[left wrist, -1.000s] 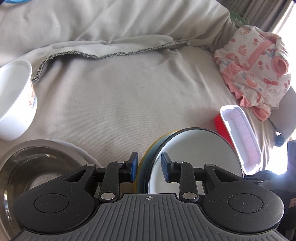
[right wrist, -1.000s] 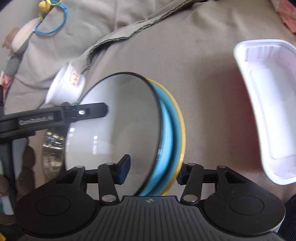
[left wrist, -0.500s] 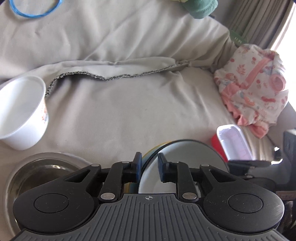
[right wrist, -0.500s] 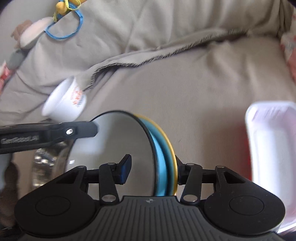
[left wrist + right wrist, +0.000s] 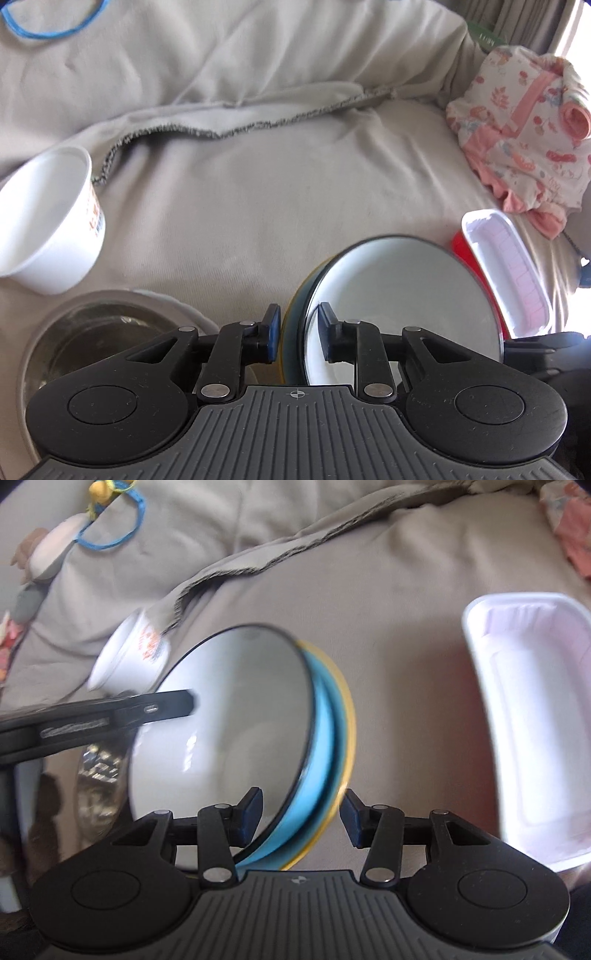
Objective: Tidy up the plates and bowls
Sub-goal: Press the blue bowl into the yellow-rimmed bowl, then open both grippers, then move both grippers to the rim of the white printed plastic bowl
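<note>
Plates (image 5: 325, 738) are stacked up on edge, a white bowl-like dish with a dark rim in front, then a blue one and a yellow one behind. Left claw (image 5: 297, 338) is clenched on the stack's rim. Right claw (image 5: 301, 819) straddles the opposite edge with its jaws spread, not touching as far as I can tell. All of it sits over a grey blanket (image 5: 258, 184), with a steel bowl (image 5: 92, 332), a white cup (image 5: 48, 221) and a white tray (image 5: 535, 720) nearby.

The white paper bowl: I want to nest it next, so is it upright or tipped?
Tipped: the white paper bowl leans on the grey blanket, mouth facing sideways, apparently empty.
</note>
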Tool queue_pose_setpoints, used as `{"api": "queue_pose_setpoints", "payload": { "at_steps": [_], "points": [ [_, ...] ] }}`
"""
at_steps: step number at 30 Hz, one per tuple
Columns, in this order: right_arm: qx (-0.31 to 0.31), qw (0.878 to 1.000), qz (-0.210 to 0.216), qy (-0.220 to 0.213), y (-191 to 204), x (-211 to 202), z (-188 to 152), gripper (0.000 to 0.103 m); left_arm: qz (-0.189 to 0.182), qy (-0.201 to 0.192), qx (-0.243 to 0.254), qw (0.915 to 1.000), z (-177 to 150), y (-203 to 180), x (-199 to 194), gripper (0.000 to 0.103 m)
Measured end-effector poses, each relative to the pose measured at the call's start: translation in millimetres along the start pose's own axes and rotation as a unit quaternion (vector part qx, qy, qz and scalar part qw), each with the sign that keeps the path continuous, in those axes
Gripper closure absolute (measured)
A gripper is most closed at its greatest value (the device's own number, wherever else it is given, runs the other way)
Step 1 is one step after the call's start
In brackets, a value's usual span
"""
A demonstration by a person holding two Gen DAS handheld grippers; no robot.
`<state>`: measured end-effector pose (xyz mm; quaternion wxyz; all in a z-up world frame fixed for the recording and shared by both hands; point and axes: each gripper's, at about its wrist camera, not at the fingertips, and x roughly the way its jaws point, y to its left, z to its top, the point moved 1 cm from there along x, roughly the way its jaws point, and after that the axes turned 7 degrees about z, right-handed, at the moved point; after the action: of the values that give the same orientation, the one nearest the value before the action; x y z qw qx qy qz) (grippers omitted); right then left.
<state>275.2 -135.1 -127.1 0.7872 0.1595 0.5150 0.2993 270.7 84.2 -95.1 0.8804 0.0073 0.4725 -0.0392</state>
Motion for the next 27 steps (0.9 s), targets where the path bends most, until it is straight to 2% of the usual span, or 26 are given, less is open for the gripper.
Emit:
{"api": "queue_pose_setpoints", "payload": {
  "at_steps": [6,9,13,16,19,20,21,22,24,25,27],
  "points": [
    [-0.027,1.0,-0.014,-0.004,12.4,4.3,2.9,0.056,0.003,0.016,-0.008,0.9998,-2.7,3.4,6.5,0.078],
    [-0.038,0.999,-0.02,-0.009,12.8,5.3,10.4,0.056,-0.01,0.023,-0.021,0.9995,-3.4,8.6,7.2,0.078],
    [-0.065,0.995,-0.073,-0.014,16.4,11.4,18.3,0.058,-0.044,0.033,-0.047,0.9974,-1.1,17.5,2.7,0.079],
    [-0.075,0.993,-0.089,-0.017,21.6,0.7,24.9,0.058,-0.066,0.009,-0.073,0.9951,7.8,33.4,-21.9,0.079],
    [-0.125,0.983,-0.122,-0.057,43.1,-29.2,42.8,0.058,-0.097,-0.038,-0.103,0.9892,29.2,59.0,-61.4,0.079],
    [-0.144,0.978,-0.133,-0.07,53.8,-39.0,52.2,0.058,-0.094,-0.057,-0.113,0.9875,36.8,68.5,-74.3,0.079],
    [-0.162,0.973,-0.142,-0.081,65.7,-46.2,63.2,0.055,-0.08,-0.083,-0.12,0.9861,44.4,80.7,-87.0,0.079],
    [-0.176,0.969,-0.149,-0.091,77.5,-51.6,73.0,0.048,-0.061,-0.109,-0.128,0.984,51.0,94.0,-96.8,0.077],
    [-0.189,0.963,-0.157,-0.11,100.9,-57.4,95.1,0.036,-0.007,-0.154,-0.165,0.9743,50.7,128.7,-110.9,0.076],
    [-0.191,0.963,-0.153,-0.112,110.6,-56.1,105.0,0.03,0.022,-0.164,-0.191,0.9676,45.1,148.2,-112.6,0.076],
    [-0.191,0.967,-0.141,-0.096,129.2,-43.0,127.2,0.029,0.081,-0.149,-0.248,0.9537,34.1,188.9,-105.6,0.077]
  ]
}}
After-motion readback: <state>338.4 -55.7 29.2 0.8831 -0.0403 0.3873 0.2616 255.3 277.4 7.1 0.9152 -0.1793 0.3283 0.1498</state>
